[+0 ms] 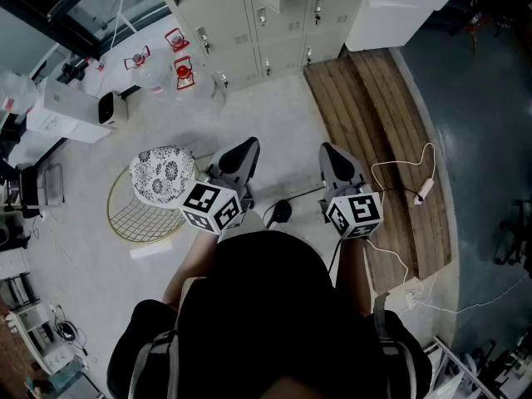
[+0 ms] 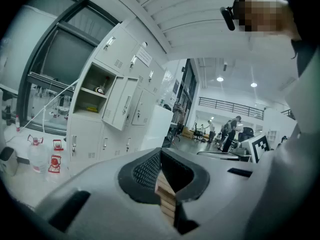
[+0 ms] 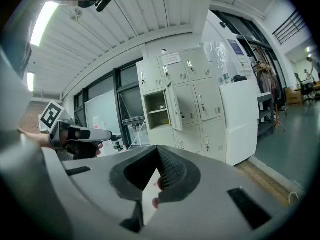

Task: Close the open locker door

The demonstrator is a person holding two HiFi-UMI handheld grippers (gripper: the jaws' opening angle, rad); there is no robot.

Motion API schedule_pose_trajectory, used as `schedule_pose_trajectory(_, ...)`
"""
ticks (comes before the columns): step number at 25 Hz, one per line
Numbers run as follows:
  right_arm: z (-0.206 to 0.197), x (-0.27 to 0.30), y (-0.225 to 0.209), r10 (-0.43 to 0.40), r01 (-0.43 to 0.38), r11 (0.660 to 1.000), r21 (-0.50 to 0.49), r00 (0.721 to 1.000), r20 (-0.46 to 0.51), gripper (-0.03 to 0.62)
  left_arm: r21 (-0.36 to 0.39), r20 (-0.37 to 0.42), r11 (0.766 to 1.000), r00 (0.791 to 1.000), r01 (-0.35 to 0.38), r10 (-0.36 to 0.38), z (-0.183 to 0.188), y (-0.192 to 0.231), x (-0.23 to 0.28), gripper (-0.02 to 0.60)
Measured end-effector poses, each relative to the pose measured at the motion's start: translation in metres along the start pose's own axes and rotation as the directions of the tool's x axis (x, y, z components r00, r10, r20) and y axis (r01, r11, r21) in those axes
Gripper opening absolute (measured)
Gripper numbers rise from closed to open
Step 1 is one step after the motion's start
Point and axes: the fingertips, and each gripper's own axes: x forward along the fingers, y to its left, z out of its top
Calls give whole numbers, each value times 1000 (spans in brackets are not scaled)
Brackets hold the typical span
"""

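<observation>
A bank of pale grey lockers (image 1: 274, 23) stands across the floor ahead of me. One upper compartment (image 3: 156, 109) is open, and its door (image 3: 175, 106) swings out to the right. The same compartment (image 2: 92, 91) and door (image 2: 120, 104) show at the left in the left gripper view. Both grippers are held in front of the person's body, well short of the lockers and touching nothing. My left gripper (image 1: 246, 146) (image 2: 160, 155) is shut and empty. My right gripper (image 1: 329, 150) (image 3: 159, 153) is shut and empty too.
A stool with a patterned cushion (image 1: 162, 173) stands in a gold wire frame at my left. Red lanterns (image 1: 183, 71) sit by the lockers. A raised wooden platform (image 1: 374, 115) with a white cabinet (image 1: 399, 7) lies to the right, and a cable (image 1: 422, 191) trails across it.
</observation>
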Motion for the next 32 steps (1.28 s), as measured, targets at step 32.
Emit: schedule_pose_trajectory(32,45,162,-45,-39,39,999,-14,998,-55,5,-19,16,996,996,83,-83,56,126,121,18)
